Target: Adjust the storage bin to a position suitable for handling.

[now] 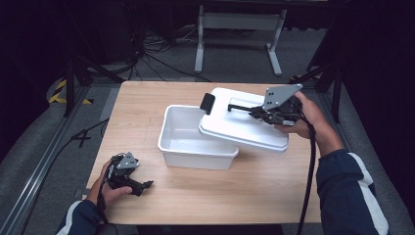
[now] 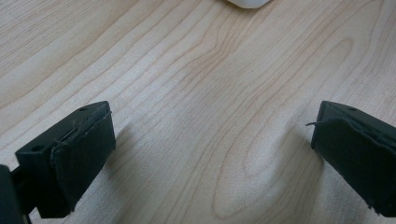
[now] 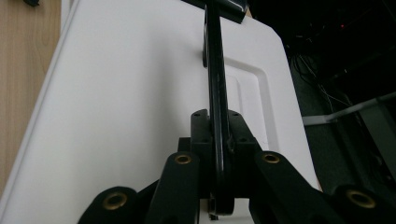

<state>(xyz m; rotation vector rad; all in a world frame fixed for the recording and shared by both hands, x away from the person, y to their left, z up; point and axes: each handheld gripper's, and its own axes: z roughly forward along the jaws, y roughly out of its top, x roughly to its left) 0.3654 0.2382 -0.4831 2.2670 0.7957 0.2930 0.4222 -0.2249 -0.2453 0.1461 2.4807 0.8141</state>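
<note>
A white plastic box stands open near the middle of the wooden table. Its white lid hangs tilted over the box's right side, a black clip at its left end. My right gripper is shut on the lid's black handle, which runs straight up between the jaws in the right gripper view, with the lid behind it. My left gripper rests low at the table's front left, open, with nothing between its black pads. A corner of the box shows at the top.
The wooden table has bare room in front of the box and at the left. Beyond the far edge are a white metal frame, floor cables and dark stands. The person's blue sleeves come in from the bottom.
</note>
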